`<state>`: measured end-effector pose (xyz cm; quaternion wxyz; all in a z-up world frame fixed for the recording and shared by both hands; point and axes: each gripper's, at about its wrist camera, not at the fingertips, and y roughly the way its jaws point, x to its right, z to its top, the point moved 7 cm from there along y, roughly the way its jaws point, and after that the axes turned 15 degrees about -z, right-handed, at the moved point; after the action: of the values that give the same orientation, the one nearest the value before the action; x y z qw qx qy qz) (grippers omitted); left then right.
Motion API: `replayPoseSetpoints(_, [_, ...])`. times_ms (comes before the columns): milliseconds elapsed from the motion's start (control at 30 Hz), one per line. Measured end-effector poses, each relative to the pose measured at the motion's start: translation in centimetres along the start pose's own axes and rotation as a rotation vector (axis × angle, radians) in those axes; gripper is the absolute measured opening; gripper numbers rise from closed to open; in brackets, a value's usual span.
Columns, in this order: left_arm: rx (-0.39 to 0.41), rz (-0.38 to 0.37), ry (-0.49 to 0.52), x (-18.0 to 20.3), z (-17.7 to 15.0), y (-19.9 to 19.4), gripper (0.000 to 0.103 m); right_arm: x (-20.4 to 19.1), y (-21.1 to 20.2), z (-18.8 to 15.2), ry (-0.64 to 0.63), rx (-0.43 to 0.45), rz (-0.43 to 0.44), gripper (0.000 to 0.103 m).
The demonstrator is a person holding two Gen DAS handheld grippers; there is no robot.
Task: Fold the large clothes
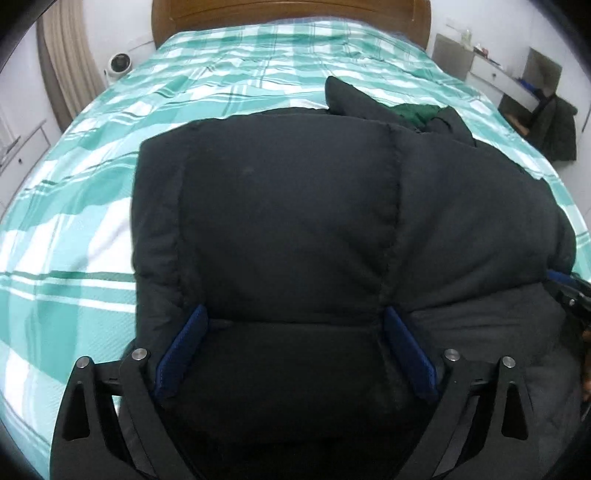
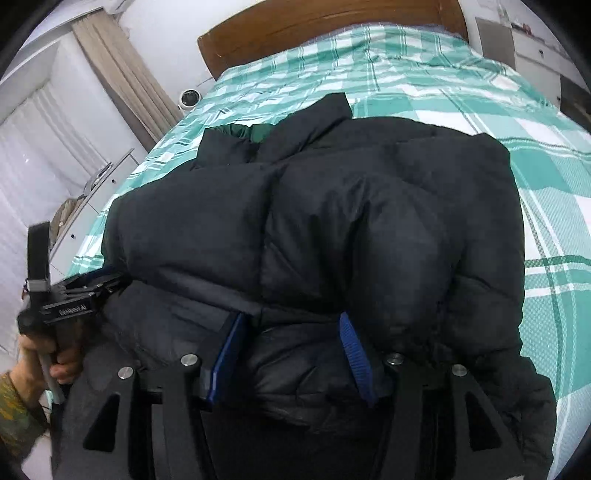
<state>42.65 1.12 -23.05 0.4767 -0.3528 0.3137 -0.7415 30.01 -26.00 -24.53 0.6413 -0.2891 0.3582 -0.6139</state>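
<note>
Two grippers grip the near edge of a black puffer jacket [image 1: 288, 206] that lies folded in a bulky bundle on a bed [image 1: 74, 206] with a green and white checked cover. The left gripper [image 1: 295, 325] has its blue-padded fingers [image 1: 183, 345] spread wide, with a thick roll of the padded cloth filling the gap between them and pressing against both pads. The right gripper [image 2: 291, 336] is narrower, its fingers [image 2: 354, 350] closed in on a fold of the same jacket [image 2: 332, 206]. In the right wrist view the left gripper [image 2: 85, 291] shows from the side at the jacket's left edge, held by the person's hand [image 2: 44, 358]. A strip of dark green lining [image 1: 417, 110] shows at the far end of the bundle. A wooden headboard [image 1: 288, 14] stands at the far end of the bed, and a small white fan [image 1: 118, 64] sits beside it near a beige curtain [image 1: 70, 62].
</note>
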Motion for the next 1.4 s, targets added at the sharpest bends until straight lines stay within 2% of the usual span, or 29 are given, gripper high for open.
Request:
replayPoseSetpoints(33, [0.0,0.007,0.004,0.2,0.2,-0.8,0.086,-0.2,0.1,0.1,0.004,0.003,0.004,0.054])
replayPoseSetpoints(67, [0.012,0.0,0.009,0.4,0.5,-1.9,0.085,-0.1,0.2,-0.1,0.01,0.005,0.008,0.054])
replayPoseSetpoints(200, [0.106,-0.066,-0.014,0.9,3.9,-4.8,0.09,0.1,0.2,-0.6,0.021,0.025,0.017,0.055])
replayPoseSetpoints(300, [0.103,-0.059,-0.061,-0.6,6.7,-3.1,0.091,-0.1,-0.5,0.1,0.023,0.034,0.016,0.055])
replayPoseSetpoints(400, [0.048,-0.017,-0.212,-4.7,7.9,1.1,0.091,0.1,-0.5,-0.2,0.026,0.038,0.021,0.054])
replayPoseSetpoints(500, [0.028,0.005,-0.333,-7.9,6.1,4.0,0.092,0.2,-0.5,-0.5,0.027,0.044,0.03,0.054])
replayPoseSetpoints(600, [0.058,0.027,-0.308,-7.5,5.6,4.4,0.093,0.3,-0.4,-0.7,0.028,0.053,0.035,0.054])
replayPoseSetpoints(700, [0.053,0.046,-0.291,-7.2,5.2,3.9,0.093,0.4,-0.4,-0.8,0.03,0.059,0.032,0.054])
replayPoseSetpoints(800, [0.073,0.009,-0.282,-6.2,5.5,1.6,0.091,0.3,-0.5,-0.8,0.029,0.06,0.026,0.054])
replayPoseSetpoints(900, [0.116,-0.034,-0.21,-4.5,4.1,-1.2,0.092,0.4,-0.7,-0.7,0.033,0.063,0.028,0.054])
replayPoseSetpoints(1000, [0.084,-0.027,-0.172,-4.5,2.3,-0.6,0.098,0.5,-0.7,-0.8,0.032,0.065,0.026,0.054])
replayPoseSetpoints(1033, [0.067,-0.039,-0.184,-5.0,2.1,0.1,0.101,0.4,-0.7,-0.8,0.032,0.065,0.025,0.054])
replayPoseSetpoints(1133, [0.068,-0.14,-0.318,-6.7,0.8,1.4,0.103,0.3,-0.7,-0.8,0.029,0.067,0.019,0.054])
replayPoseSetpoints(1267, [0.079,-0.12,-0.285,-6.2,0.5,1.3,0.103,0.2,-0.6,-0.8,0.027,0.068,0.012,0.054])
replayPoseSetpoints(1400, [0.075,-0.105,-0.335,-6.3,0.5,0.0,0.102,0.0,-0.6,-0.7,0.015,0.061,-0.005,0.054])
